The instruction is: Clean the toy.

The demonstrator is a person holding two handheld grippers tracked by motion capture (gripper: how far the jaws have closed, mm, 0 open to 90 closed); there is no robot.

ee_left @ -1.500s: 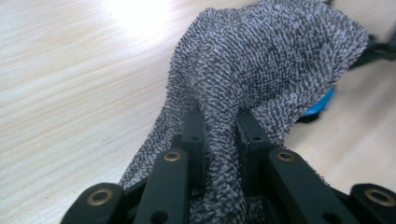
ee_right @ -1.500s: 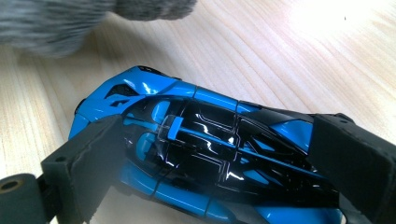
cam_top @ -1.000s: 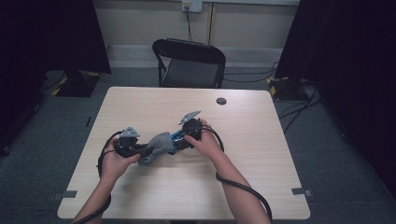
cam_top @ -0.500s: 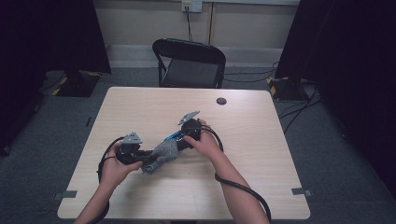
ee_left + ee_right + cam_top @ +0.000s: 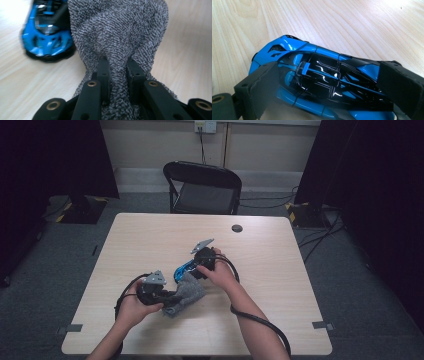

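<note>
A glossy blue-and-black toy sports car point(image 5: 322, 85) stands upright on its wheels on the pale wooden surface point(image 5: 280, 270), just beside a nubby grey terry cloth point(image 5: 120, 37) that lies bunched, one fold pinched up.

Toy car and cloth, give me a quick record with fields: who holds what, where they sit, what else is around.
left tongs: shut on the grey cloth
right tongs: jaws on both sides of the blue toy car, gripping it
car: on the wooden table, beside the cloth
table extras: small dark disc near the far edge
behind table: black folding chair
</note>
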